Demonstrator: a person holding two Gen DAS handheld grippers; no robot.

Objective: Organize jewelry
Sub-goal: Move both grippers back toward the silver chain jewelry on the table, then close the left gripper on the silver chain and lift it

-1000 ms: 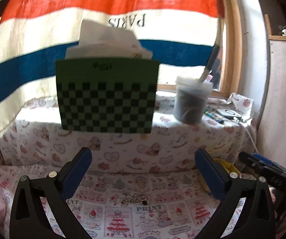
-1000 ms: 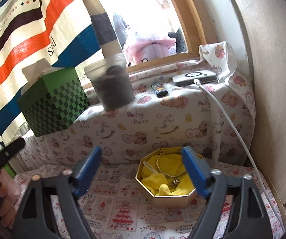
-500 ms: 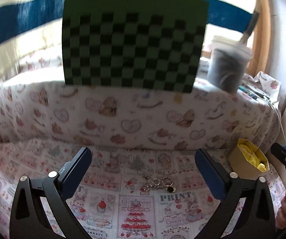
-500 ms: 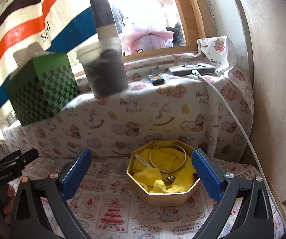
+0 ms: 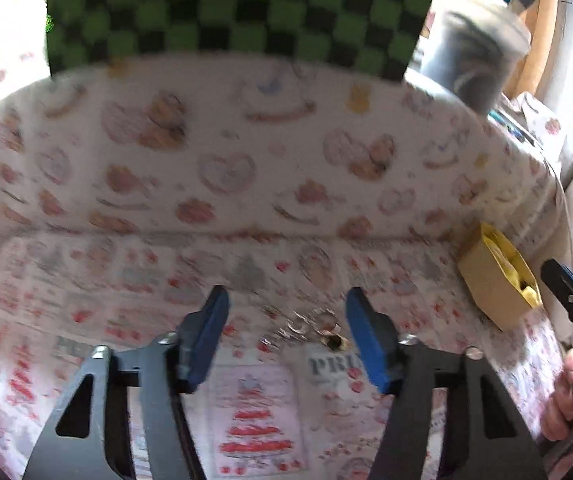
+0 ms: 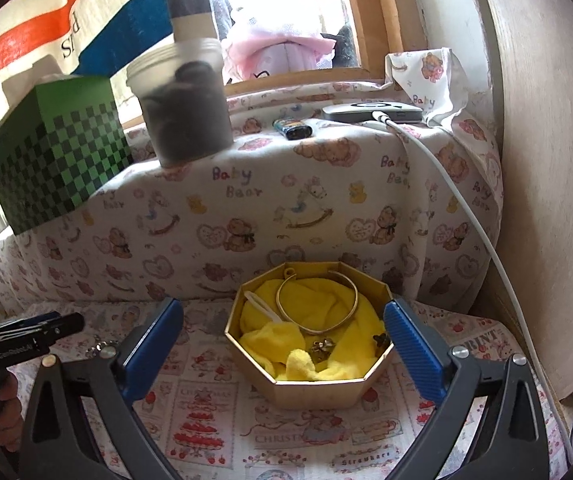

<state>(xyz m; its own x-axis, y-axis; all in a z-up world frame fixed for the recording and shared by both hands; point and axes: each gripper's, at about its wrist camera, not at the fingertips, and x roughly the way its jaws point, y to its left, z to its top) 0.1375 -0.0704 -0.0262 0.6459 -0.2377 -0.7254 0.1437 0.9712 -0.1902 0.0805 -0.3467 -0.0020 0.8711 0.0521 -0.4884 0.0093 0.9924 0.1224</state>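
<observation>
A small silver chain with rings and a dark charm (image 5: 310, 330) lies on the printed cloth, just ahead of my left gripper (image 5: 286, 308), which is open with its blue pads either side of it and narrower than before. It shows faintly in the right wrist view (image 6: 100, 347). A gold octagonal box (image 6: 314, 390) lined with yellow cloth holds a gold bangle (image 6: 318, 304) and small charms. My right gripper (image 6: 282, 318) is open and empty, its pads flanking the box. The box also shows in the left wrist view (image 5: 490, 280).
A raised ledge covered in bear-print cloth (image 6: 286, 184) stands behind. On it are a green checkered tissue box (image 6: 54, 160), a plastic tub of dark material (image 6: 184, 104), a lighter (image 6: 292, 127) and a device with a white cable (image 6: 372, 112). A wooden wall (image 6: 546, 160) is at right.
My left gripper has dropped lower and closer to the chain, and its jaws have narrowed. My right gripper has moved nearer the gold box and stays open.
</observation>
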